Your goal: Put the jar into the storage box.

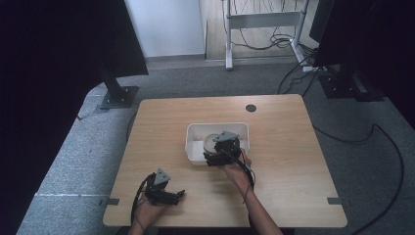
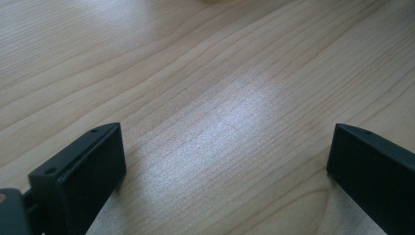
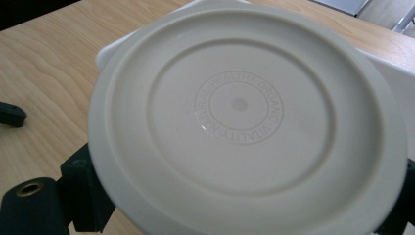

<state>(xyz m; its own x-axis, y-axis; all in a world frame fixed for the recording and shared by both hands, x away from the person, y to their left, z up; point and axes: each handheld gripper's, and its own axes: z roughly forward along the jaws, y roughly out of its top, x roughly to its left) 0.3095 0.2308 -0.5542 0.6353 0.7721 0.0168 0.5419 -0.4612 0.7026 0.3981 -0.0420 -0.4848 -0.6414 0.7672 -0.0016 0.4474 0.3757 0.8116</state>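
Where embossed, "HEALTHY ORGANIC VITALITY NATURAL" on round lid [image 3: 244, 122].

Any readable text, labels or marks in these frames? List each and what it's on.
"NATURAL HEALTHY ORGANIC VITALITY": embossed in a ring around a centre dot on the underside of the cream round dish between the right tongs, over the white tray. It is faint; "NATURAL" is least sure.
No text reads on the table, the tray or the left tongs.
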